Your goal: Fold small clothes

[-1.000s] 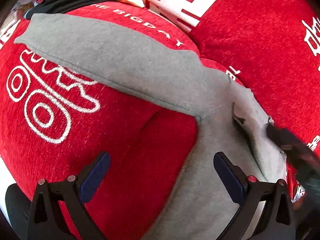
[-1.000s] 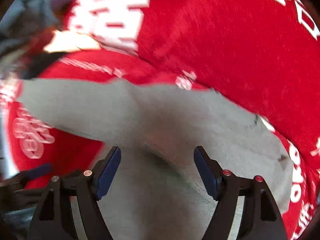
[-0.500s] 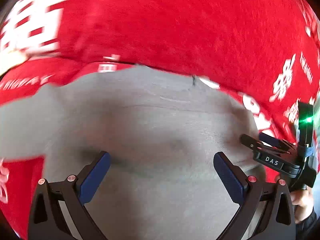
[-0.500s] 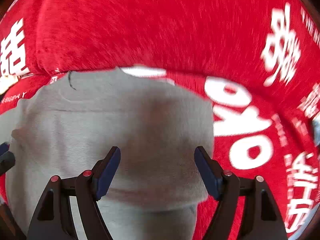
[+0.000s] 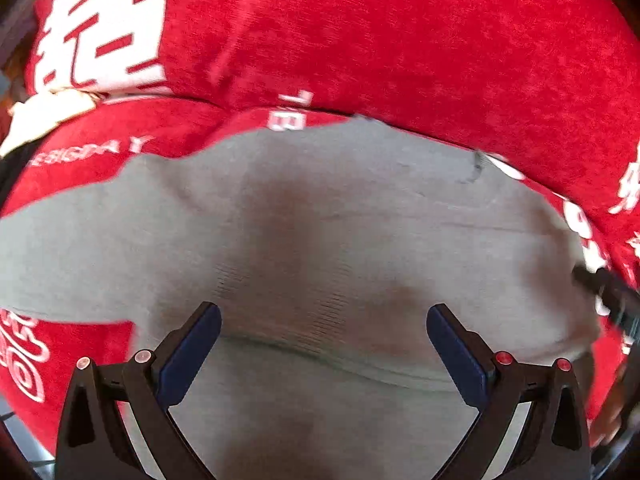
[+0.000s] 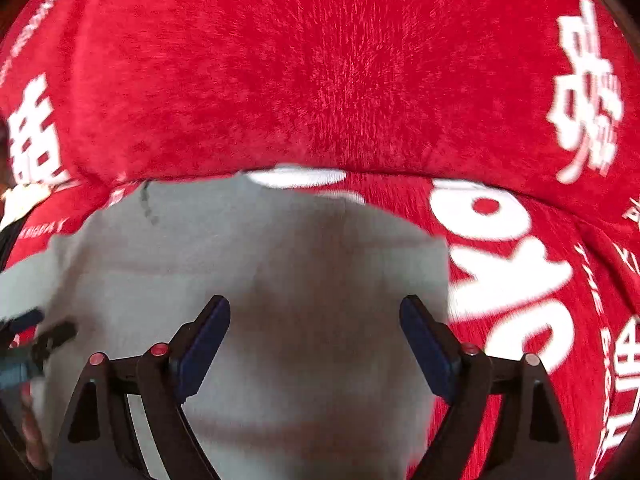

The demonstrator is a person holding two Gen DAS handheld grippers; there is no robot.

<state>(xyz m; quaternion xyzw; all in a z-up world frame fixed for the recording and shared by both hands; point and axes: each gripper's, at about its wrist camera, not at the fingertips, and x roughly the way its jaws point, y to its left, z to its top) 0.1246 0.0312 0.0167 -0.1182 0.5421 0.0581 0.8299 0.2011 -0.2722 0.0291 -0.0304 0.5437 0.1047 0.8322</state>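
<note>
A small grey garment (image 5: 320,240) lies spread on a red sofa seat, one long part reaching off to the left. It also shows in the right wrist view (image 6: 260,280). My left gripper (image 5: 323,316) is open and empty, hovering just over the garment's middle fold. My right gripper (image 6: 315,312) is open and empty over the garment's right part. The right gripper's tip shows at the right edge of the left wrist view (image 5: 608,292); the left gripper's tip shows at the left edge of the right wrist view (image 6: 36,332).
The red sofa with white lettering has a back cushion (image 5: 400,40) rising just behind the garment, also in the right wrist view (image 6: 340,60). Other clothes, cream and dark (image 5: 36,120), lie at the far left of the seat.
Both views swung from the garment's left sleeve toward its body and the sofa back. Both grippers stayed open and now sit low over the grey cloth.
</note>
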